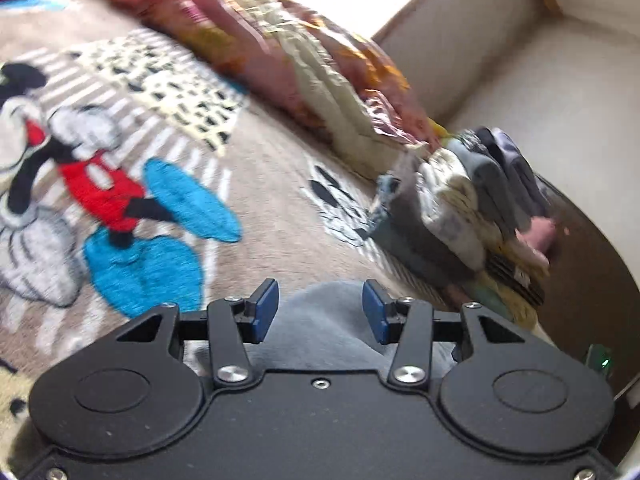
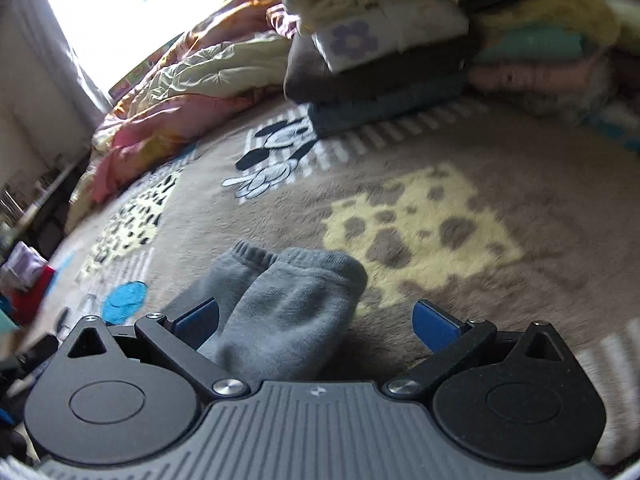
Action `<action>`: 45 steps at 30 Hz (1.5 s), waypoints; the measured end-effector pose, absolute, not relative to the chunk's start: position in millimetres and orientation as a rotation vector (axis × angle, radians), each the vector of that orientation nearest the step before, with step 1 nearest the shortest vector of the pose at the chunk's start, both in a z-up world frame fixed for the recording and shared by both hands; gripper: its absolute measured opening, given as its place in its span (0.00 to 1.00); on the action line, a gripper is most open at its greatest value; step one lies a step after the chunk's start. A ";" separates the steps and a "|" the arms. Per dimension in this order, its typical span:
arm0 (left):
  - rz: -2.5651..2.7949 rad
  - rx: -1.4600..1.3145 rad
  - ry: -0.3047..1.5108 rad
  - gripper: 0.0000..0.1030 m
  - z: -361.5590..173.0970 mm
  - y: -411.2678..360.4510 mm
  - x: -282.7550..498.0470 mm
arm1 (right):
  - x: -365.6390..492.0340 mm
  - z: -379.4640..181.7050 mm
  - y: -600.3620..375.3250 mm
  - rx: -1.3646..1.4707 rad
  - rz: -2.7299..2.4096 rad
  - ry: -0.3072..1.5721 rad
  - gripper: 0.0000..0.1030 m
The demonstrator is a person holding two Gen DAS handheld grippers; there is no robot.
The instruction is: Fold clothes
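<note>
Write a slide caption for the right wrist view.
Open right gripper over grey socks on a cartoon blanket, folded clothes stacked behind.

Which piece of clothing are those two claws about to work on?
Start at the Mickey Mouse blanket covering the bed. The grey socks lie loose on it, right before the open right gripper, apart from the stacked folded clothes behind.

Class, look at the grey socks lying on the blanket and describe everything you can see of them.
The grey socks are a thick, fuzzy knitted pair, lying side by side on the cartoon-print blanket, ribbed cuffs pointing away from the camera. They lie flat and limp, between the open fingers of the right gripper, nearer its left finger; contact is unclear. The left gripper, also open, hovers over grey fabric.
</note>
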State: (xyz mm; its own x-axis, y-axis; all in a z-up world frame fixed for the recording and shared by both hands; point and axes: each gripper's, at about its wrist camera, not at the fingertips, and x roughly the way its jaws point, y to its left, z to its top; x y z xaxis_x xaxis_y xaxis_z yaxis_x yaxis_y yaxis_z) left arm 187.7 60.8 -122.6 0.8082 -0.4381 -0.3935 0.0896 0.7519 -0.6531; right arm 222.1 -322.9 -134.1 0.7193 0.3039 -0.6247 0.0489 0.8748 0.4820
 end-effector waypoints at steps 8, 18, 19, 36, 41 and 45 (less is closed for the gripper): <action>-0.291 -0.656 0.634 0.47 -132.3 58.2 194.0 | 261.8 -161.1 -340.8 0.809 0.293 0.852 0.55; -0.275 -0.685 0.646 0.53 -137.2 65.4 193.4 | 248.7 -56.3 -307.6 0.529 0.487 0.657 0.11; -0.278 -0.688 0.644 0.54 -136.9 65.4 193.4 | 247.3 -41.4 -305.1 0.502 0.511 0.626 0.11; -0.396 -0.754 0.526 0.59 -122.5 59.1 181.0 | 225.5 197.7 -308.8 0.073 0.732 0.149 0.11; -0.452 -0.738 0.478 0.61 -114.9 52.1 175.0 | 216.5 245.6 -323.9 -0.001 0.755 0.079 0.11; -0.483 -0.684 0.443 0.62 -105.9 42.1 170.8 | 200.5 282.4 -343.6 -0.042 0.791 0.024 0.11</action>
